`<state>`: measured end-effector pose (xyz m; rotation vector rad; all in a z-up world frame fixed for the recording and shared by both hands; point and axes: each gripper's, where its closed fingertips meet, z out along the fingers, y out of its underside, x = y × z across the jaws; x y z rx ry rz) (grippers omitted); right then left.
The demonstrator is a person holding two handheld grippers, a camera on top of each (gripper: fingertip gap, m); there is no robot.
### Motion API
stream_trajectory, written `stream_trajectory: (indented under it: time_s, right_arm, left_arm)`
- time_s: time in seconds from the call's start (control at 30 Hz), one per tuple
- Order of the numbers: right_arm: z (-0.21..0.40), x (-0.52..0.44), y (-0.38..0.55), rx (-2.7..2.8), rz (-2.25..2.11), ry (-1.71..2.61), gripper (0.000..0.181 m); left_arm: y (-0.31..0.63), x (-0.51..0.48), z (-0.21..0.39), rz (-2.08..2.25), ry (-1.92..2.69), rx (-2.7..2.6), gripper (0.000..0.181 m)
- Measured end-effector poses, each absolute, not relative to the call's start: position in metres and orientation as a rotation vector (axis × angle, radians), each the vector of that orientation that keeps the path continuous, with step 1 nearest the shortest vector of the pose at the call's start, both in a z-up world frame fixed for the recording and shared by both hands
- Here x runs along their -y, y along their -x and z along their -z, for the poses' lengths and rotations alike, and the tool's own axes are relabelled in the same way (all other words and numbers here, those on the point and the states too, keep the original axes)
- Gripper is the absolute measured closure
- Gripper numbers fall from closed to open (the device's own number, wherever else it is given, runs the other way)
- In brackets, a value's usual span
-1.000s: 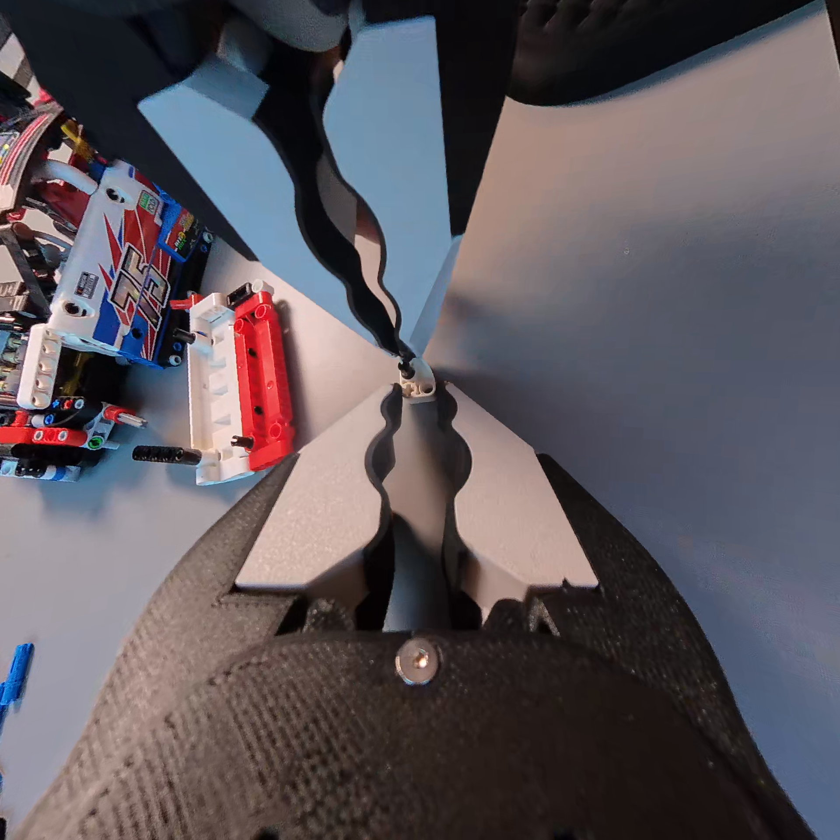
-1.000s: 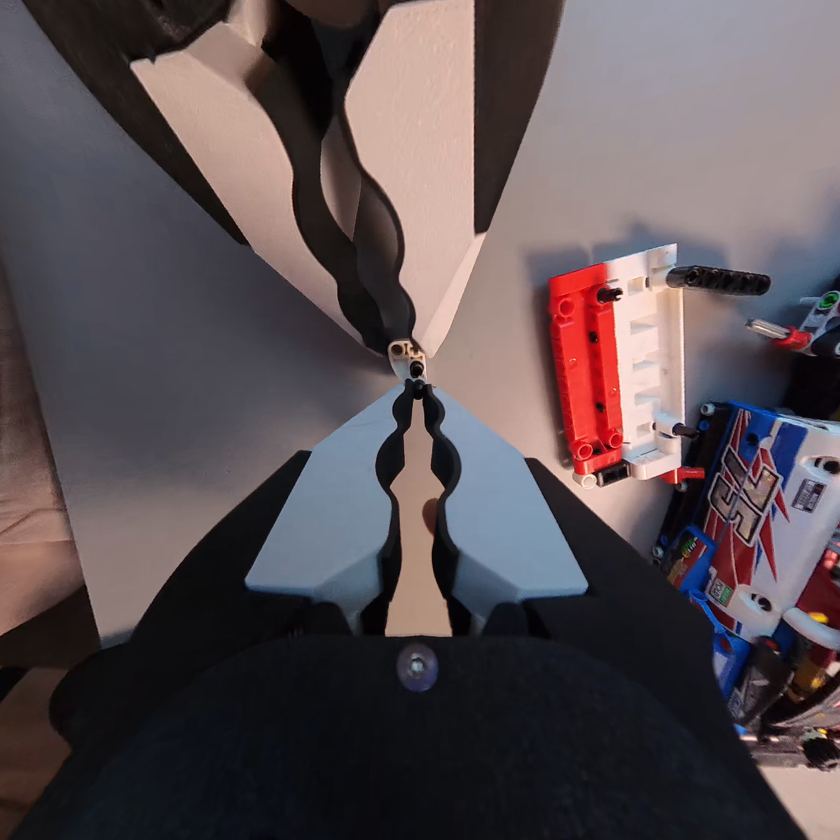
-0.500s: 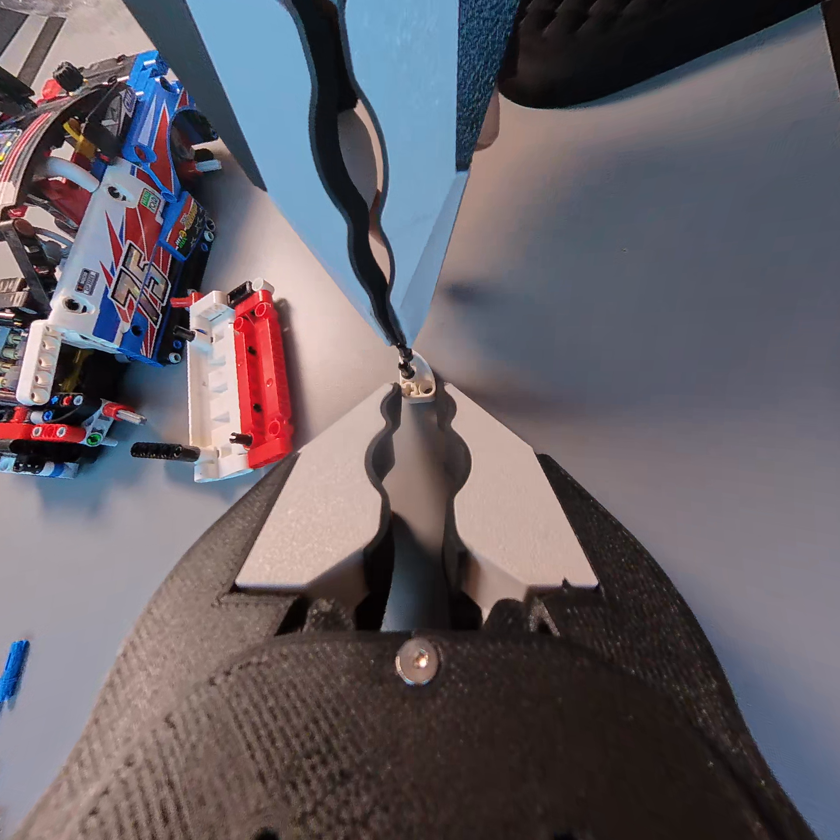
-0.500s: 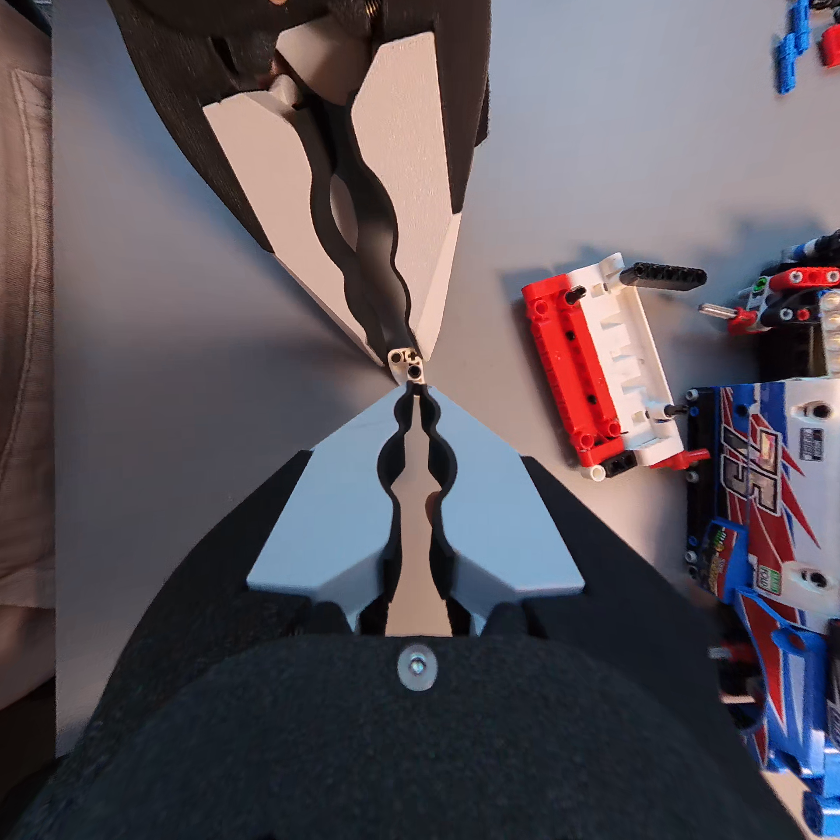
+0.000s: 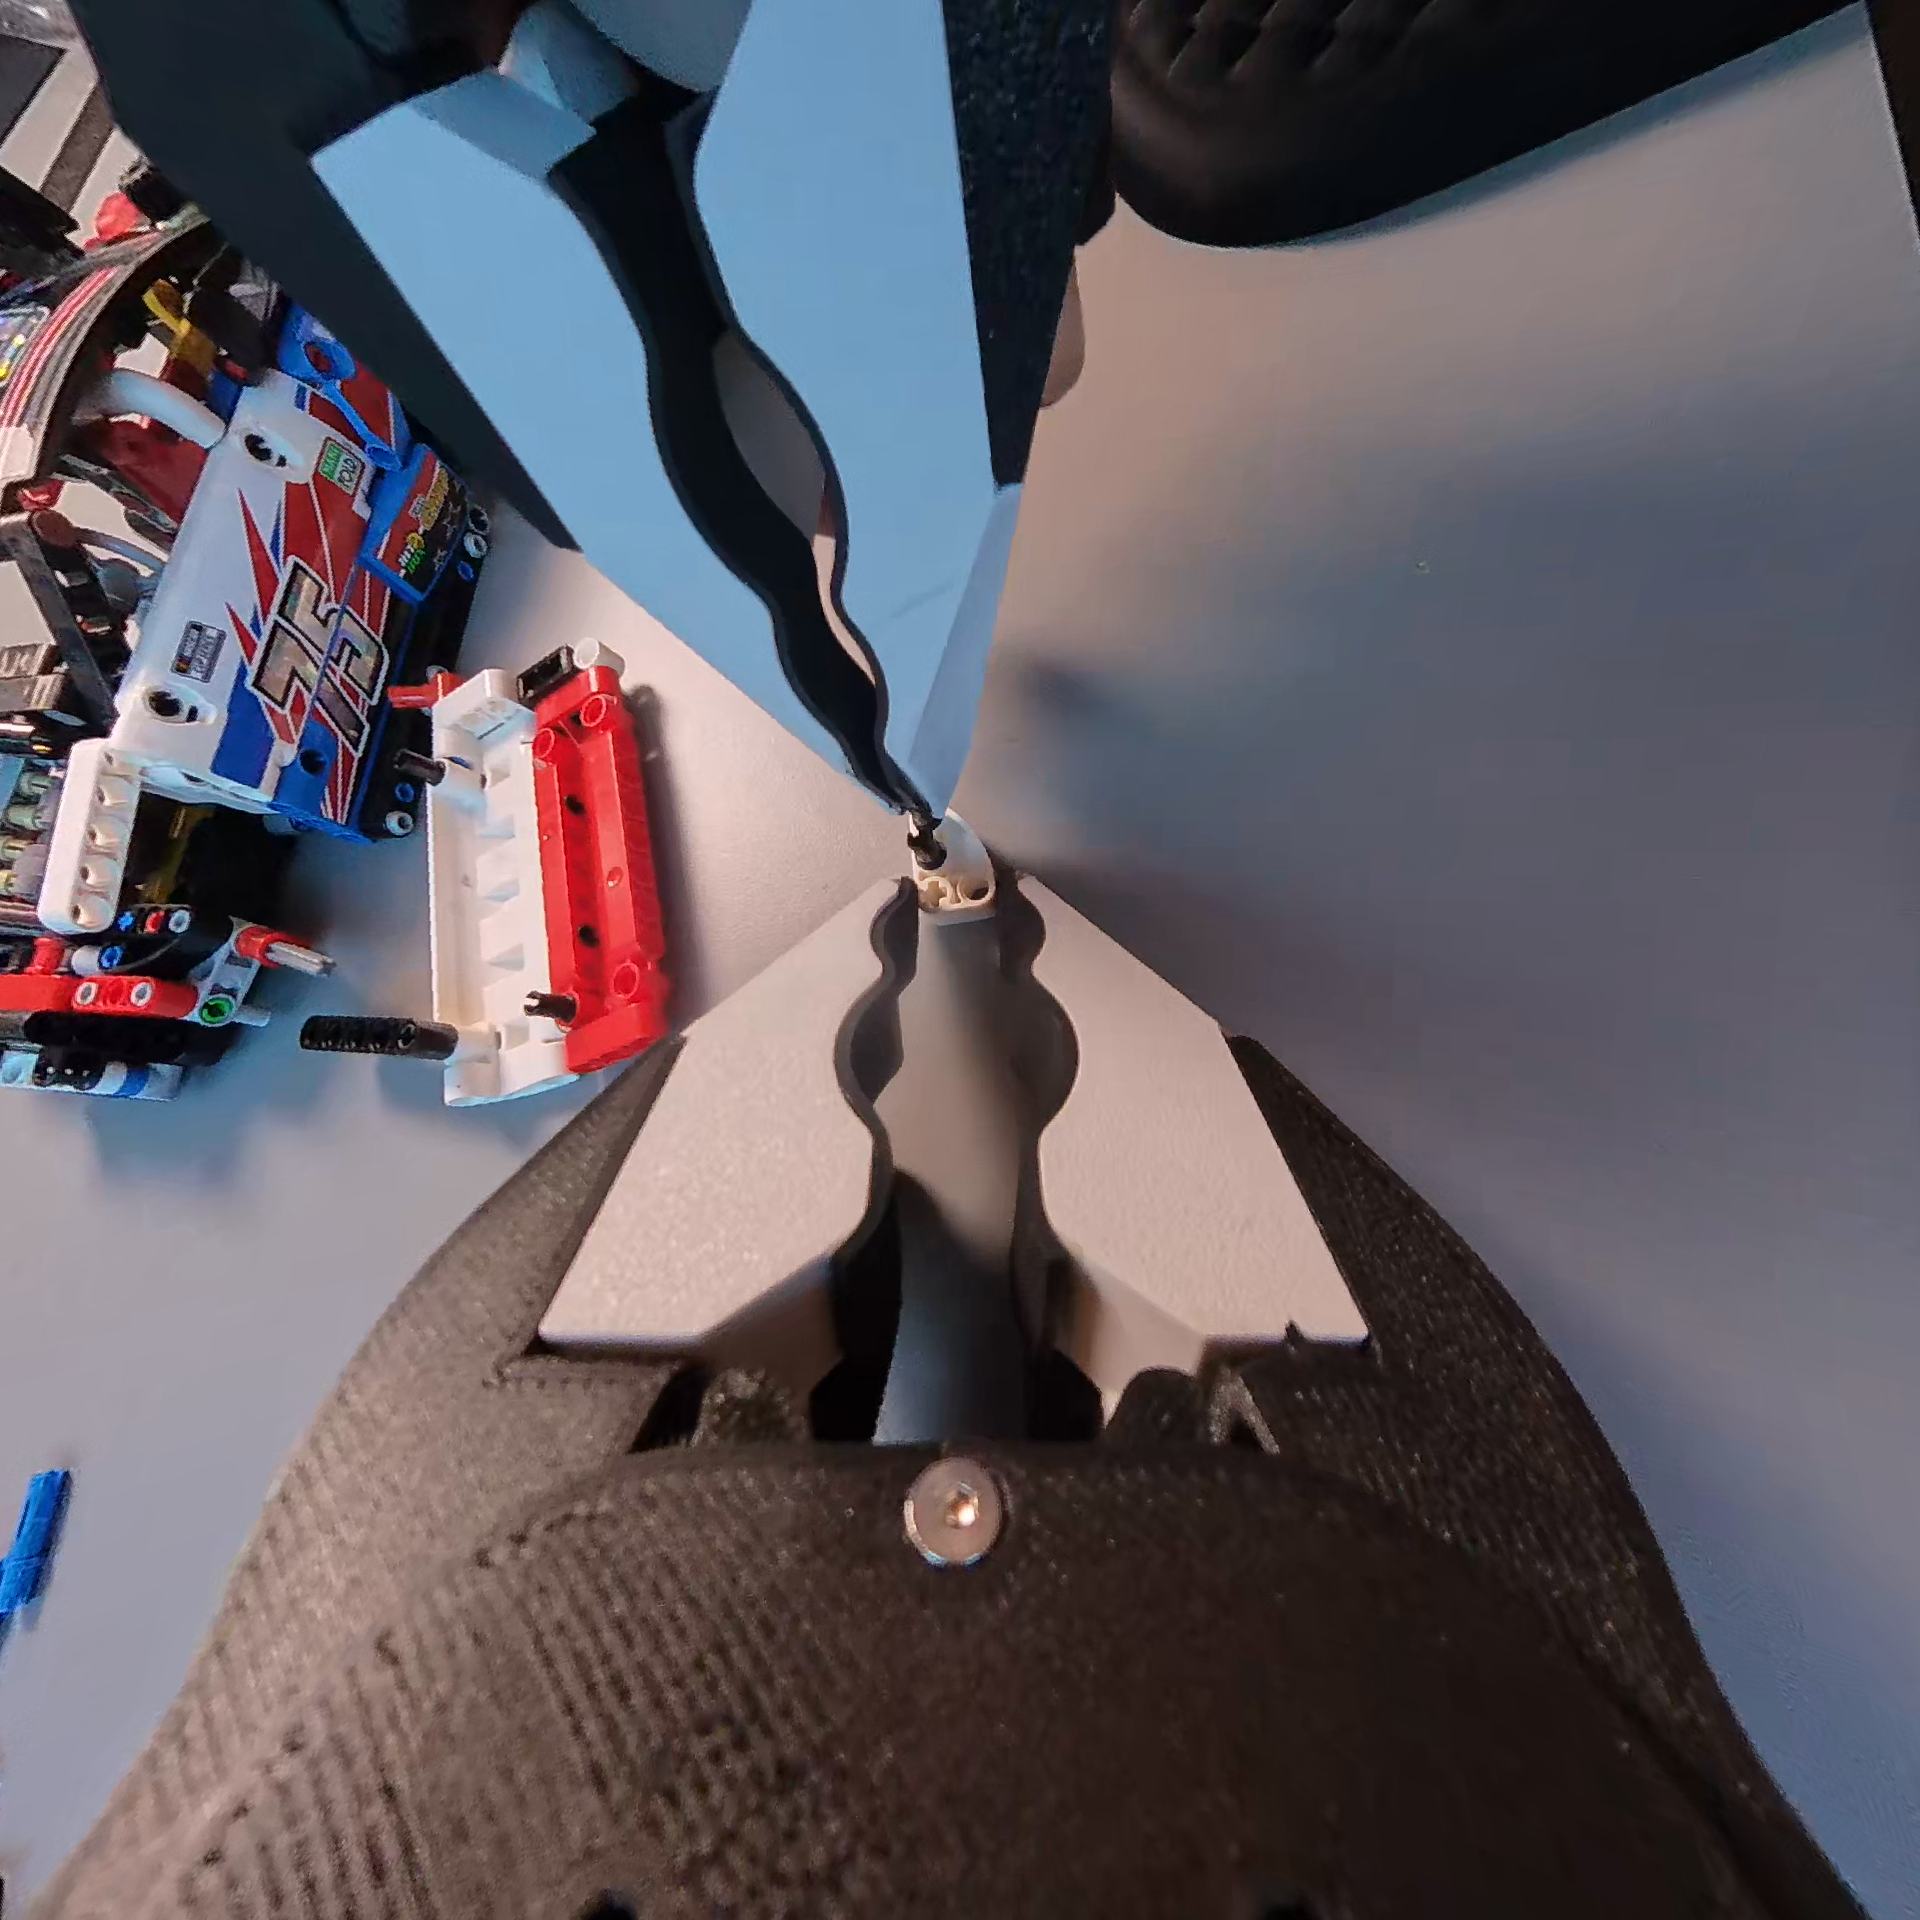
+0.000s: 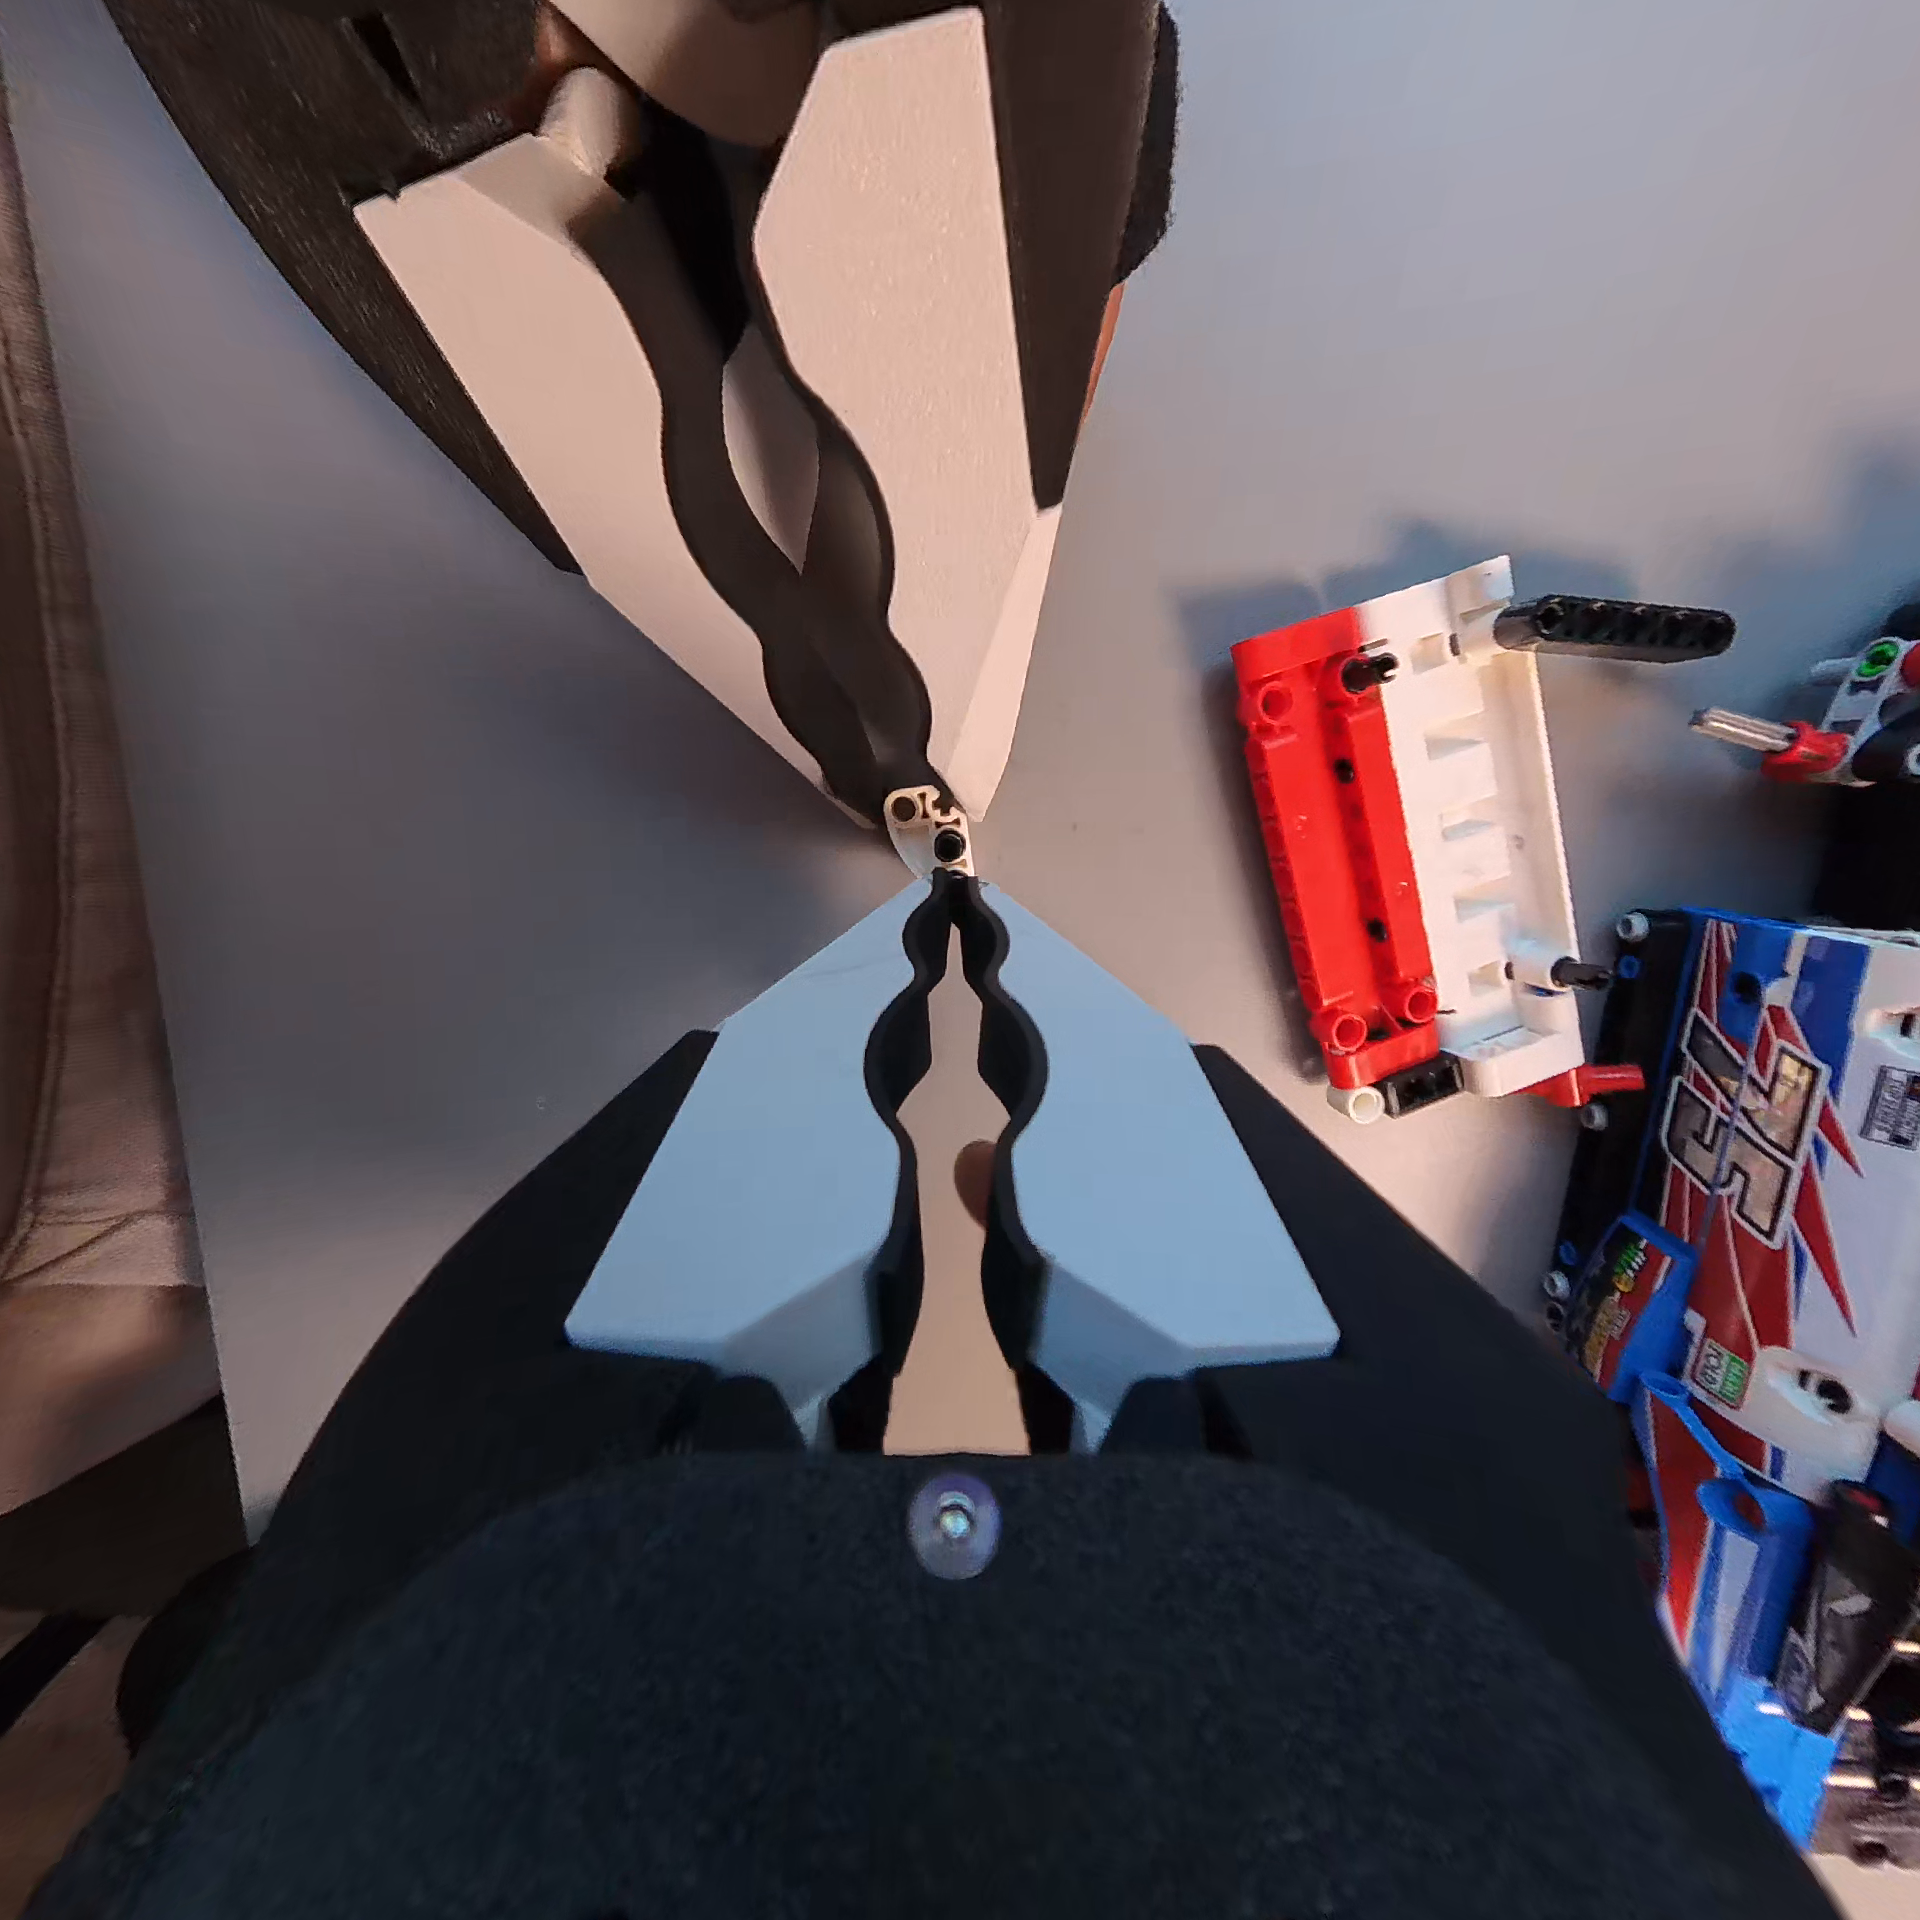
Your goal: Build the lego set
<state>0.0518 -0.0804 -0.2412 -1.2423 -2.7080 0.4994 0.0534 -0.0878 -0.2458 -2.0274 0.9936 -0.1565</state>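
Left wrist view: black pin (image 5: 924,837) tilted up-left.

- Two tools: the left tool (image 5: 951,894) and the right tool (image 6: 948,881), tip to tip.
- One small white connector (image 5: 954,881) with one black pin (image 6: 947,847) in it.
- One red-and-white panel assembly (image 6: 1423,847) on the worktop (image 5: 1507,727).
- One partly built race car (image 5: 249,665).
- One loose blue piece (image 5: 31,1538), possibly more beyond the frame edge.
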Motion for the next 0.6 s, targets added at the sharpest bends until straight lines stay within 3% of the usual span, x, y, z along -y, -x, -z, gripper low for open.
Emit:
stream_trajectory:
  time_s: [0.03,0.27,0.6]
  right_arm:
    - [0.240,0.081,-0.051,2.678,-0.533,1.235,0.181]
    - [0.234,0.078,-0.060,2.379,-0.877,1.221,0.160]
    - [0.244,0.086,-0.052,2.400,-0.828,1.104,0.160]
  left_arm:
    - [-0.053,0.088,0.246,0.156,2.027,-0.994,0.168]
    - [-0.053,0.090,0.245,0.149,1.988,-1.038,0.168]
    - [-0.052,0.088,0.244,0.129,1.974,-1.034,0.168]
